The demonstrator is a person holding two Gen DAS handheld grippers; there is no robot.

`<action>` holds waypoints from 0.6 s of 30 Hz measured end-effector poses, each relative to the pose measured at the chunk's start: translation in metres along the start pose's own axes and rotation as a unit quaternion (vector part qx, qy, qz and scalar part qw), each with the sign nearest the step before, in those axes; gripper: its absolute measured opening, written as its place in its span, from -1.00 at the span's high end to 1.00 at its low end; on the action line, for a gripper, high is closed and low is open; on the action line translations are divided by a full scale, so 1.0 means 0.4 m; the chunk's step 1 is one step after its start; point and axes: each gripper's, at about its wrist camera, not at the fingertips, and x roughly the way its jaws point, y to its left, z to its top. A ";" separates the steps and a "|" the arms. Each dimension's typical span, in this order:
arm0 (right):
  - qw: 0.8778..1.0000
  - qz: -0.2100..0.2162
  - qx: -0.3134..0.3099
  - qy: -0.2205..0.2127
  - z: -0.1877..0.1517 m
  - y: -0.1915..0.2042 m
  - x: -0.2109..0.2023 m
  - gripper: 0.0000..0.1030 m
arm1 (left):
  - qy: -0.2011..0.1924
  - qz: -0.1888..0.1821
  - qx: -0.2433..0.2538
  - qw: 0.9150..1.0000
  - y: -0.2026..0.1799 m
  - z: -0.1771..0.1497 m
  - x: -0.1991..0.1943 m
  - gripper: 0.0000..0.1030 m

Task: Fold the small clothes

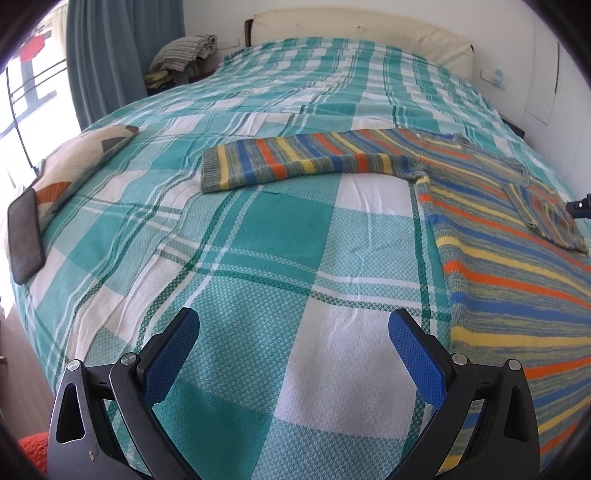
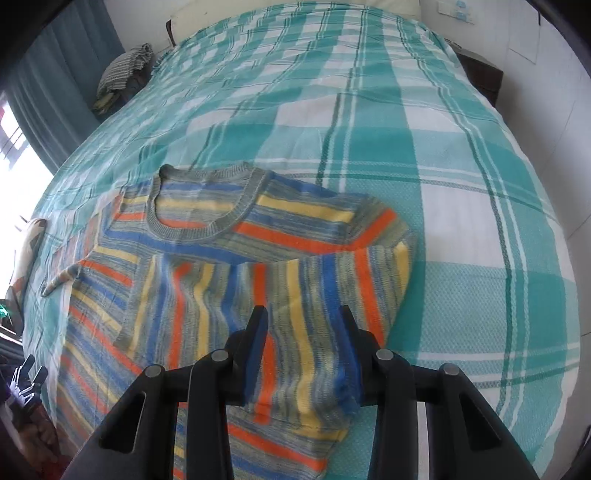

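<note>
Sweater cloth, striped in orange, yellow, blue and grey, sits pinched in your right claw: the blue pads are clenched on the end of the right sleeve, which is folded in across the sweater's chest. Your left claw is released, its pads spread wide above bare bedspread just beside the sweater's hem, touching nothing. Beyond both claws the sweater lies flat on the teal and white checked bedspread, its grey ribbed collar pointing toward the head of the bed. Its left sleeve stretches straight out sideways, unfolded. Off to the left, near the bed's edge, you have a dark phone lying against a patterned cushion. Farther back, a cream headboard stands against the wall, and a heap of striped cloth sits beside the blue curtain.
</note>
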 end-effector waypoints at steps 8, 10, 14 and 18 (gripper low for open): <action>0.994 -0.091 0.052 -0.035 0.020 -0.040 0.072 0.25 | 0.001 0.003 0.021 1.000 -0.021 -0.002 0.002 -0.99; 0.997 -0.023 0.061 -0.049 -0.009 -0.034 0.016 0.25 | -0.003 -0.002 0.021 1.000 -0.023 0.003 0.000 -0.99; 0.999 0.017 0.049 0.007 -0.123 -0.019 -0.005 0.24 | 0.007 -0.006 0.026 1.000 -0.030 -0.002 0.009 -0.99; 0.998 -0.018 0.058 0.016 -0.225 -0.041 -0.027 0.46 | 0.013 0.007 0.030 0.999 -0.028 -0.017 0.011 -0.99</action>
